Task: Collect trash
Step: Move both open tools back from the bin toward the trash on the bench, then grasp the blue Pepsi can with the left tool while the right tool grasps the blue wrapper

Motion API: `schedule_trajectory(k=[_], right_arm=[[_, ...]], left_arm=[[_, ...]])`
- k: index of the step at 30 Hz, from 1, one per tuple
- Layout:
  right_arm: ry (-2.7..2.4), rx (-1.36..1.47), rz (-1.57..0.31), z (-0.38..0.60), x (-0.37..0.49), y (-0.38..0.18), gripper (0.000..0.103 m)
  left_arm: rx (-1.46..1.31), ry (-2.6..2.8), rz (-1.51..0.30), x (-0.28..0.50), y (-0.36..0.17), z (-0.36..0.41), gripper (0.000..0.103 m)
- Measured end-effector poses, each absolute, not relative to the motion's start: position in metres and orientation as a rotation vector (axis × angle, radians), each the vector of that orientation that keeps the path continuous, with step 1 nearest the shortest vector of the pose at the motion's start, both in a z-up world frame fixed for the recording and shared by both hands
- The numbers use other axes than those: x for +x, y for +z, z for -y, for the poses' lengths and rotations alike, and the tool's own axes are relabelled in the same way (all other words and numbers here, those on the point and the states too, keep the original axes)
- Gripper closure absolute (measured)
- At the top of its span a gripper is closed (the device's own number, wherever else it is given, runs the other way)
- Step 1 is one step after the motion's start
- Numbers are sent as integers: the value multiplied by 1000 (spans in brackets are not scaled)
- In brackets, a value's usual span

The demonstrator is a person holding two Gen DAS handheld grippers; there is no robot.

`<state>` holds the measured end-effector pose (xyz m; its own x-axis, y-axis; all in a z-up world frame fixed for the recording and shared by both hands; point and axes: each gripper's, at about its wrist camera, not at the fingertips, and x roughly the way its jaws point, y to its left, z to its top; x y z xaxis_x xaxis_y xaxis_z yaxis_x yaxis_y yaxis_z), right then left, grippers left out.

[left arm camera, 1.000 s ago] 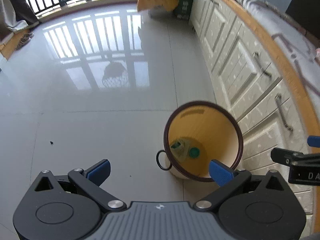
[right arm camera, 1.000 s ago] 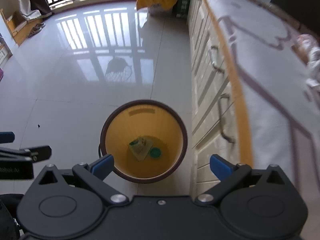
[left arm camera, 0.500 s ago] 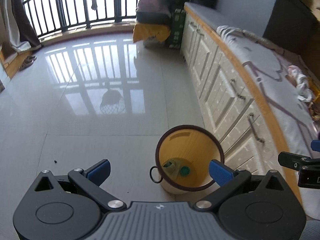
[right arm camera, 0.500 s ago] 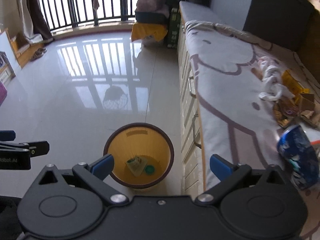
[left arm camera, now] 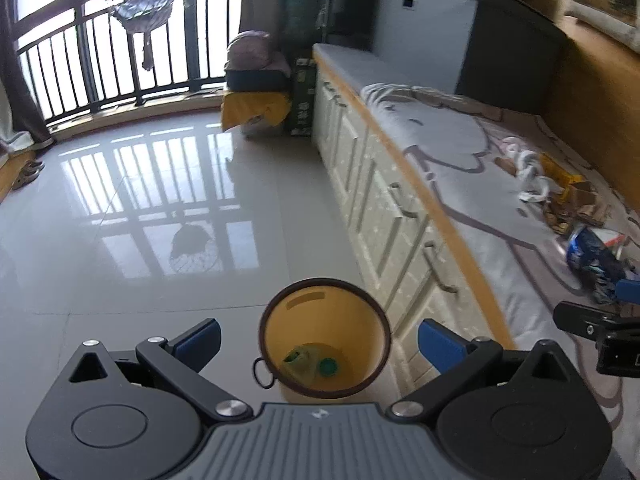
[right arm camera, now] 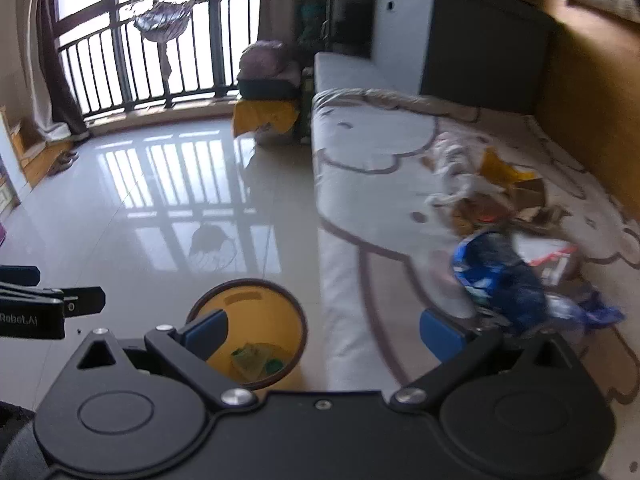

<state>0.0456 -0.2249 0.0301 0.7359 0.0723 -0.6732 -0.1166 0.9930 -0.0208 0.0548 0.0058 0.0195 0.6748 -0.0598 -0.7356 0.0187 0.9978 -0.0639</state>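
Observation:
A yellow bin with a dark rim [left arm camera: 325, 336] [right arm camera: 256, 312] stands on the floor beside the bench and holds a crumpled bottle with a green cap [left arm camera: 310, 365]. My left gripper [left arm camera: 319, 336] hangs open above the bin, empty. My right gripper [right arm camera: 324, 330] is open too, high over the bench edge, nothing between its fingers. On the cartoon-print bench cover lies a heap of trash: a blue wrapper [right arm camera: 498, 270] [left arm camera: 592, 256], white crumpled paper [right arm camera: 456, 172] [left arm camera: 528, 172], yellow and brown packaging [right arm camera: 508, 178] [left arm camera: 568, 188]. The blue wrapper lies just beyond the right fingertip.
A cream cabinet bench with drawer handles [left arm camera: 384, 208] runs along the right. Glossy tiled floor [left arm camera: 160, 208] spreads left to a balcony railing [left arm camera: 100, 52]. A yellow-draped pile [left arm camera: 256, 108] and a dark box [right arm camera: 460, 40] stand at the far end.
Both grippers rose and tilted up from the bin, so it looks smaller. The right one swung toward the bench, and the trash heap came into view.

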Motion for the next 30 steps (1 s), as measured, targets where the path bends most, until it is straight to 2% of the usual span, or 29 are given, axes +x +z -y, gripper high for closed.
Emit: schedule_trajectory(k=[10,30], right_arm=[[-11,-56,-639,287,15,31,0],[-121,-40,-577,368,1,20,0]], left_arm=[[-23,-106,-782,51,23,41,0],[67,-301,-766,72,18,149,0]])
